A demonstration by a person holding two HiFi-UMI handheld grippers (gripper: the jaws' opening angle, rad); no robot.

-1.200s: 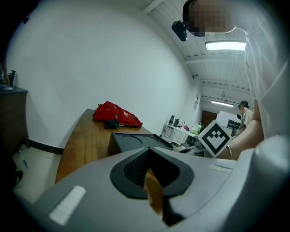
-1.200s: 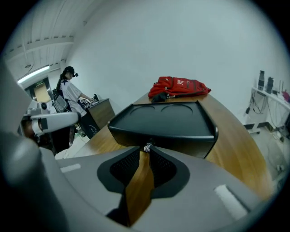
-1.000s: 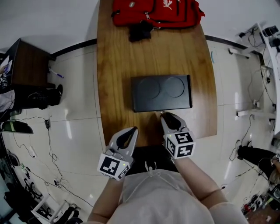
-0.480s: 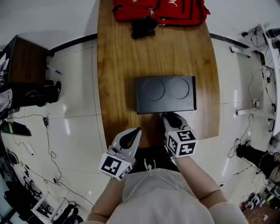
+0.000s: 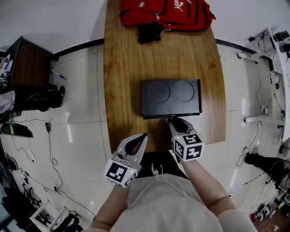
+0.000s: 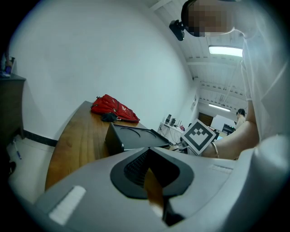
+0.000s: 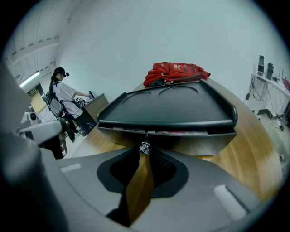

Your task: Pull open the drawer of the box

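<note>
Item one: the black box [image 5: 171, 97] is sitting at the middle of the wooden table [image 5: 122, 68], its lid showing two round recesses. Its drawer [image 7: 190, 138] is facing me at the box's 6 o'clock side and is standing a crack open, a thin slit showing under the lid with pale and pink contents I am not making out.

Item two: the right gripper [image 5: 171, 120] is reaching in from 6 o'clock, and its jaws are pinching the small silvery knob [image 7: 144, 148] on the drawer front at their very tips.

Item three: the left gripper [image 5: 143, 135] is hanging at about 7 o'clock from the box, over the table's near edge and well apart from the box. Its jaws are lying pressed together with nothing between them.

Item four: a red backpack [image 5: 165, 11] is lying at 12 o'clock on the far end of the table, with a small black bundle [image 5: 149, 32] touching its near edge.

Item five: a dark cabinet [image 5: 29, 63] is standing on the tiled floor at 9 o'clock.
</note>
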